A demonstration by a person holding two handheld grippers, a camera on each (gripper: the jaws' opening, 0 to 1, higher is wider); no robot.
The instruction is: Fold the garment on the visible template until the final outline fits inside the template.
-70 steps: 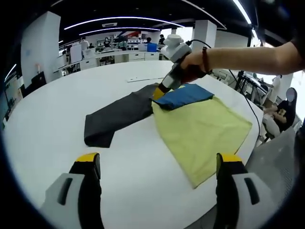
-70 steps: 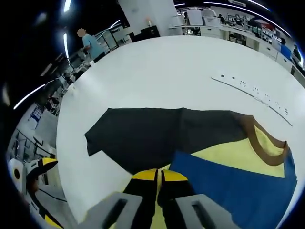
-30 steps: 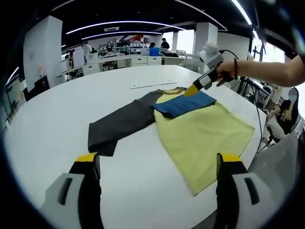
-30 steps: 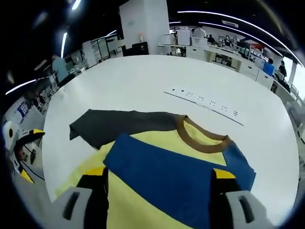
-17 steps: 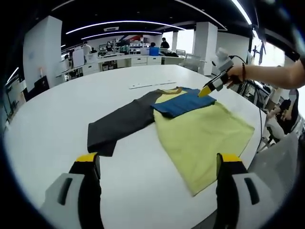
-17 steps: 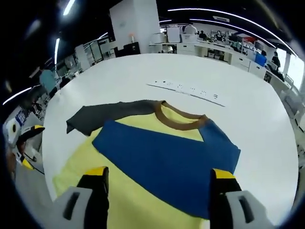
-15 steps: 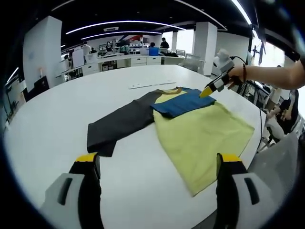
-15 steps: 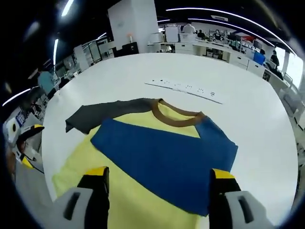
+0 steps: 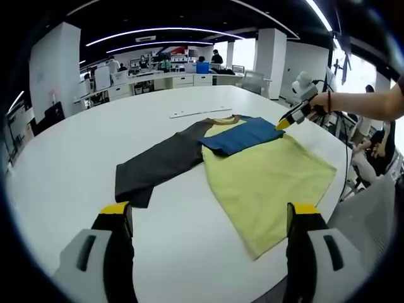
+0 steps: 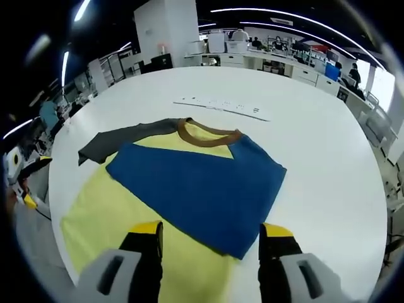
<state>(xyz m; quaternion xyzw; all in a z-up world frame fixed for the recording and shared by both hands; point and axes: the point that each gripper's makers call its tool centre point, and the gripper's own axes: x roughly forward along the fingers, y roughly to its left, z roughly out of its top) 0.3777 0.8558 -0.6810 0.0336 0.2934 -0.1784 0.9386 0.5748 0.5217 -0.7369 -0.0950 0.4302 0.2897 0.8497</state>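
The right gripper has drawn back from the shirt, jaws apart, empty. Left gripper wide, empty. Blue sleeve lies folded across the yellow body.

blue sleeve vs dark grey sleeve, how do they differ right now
The blue sleeve is folded in across the yellow body of the shirt; the dark grey sleeve is still stretched out flat on the white table, away from the body. The blue one lies on cloth, the grey one on bare table. Both meet at the brown collar and lie flat, with neither gripper touching them.
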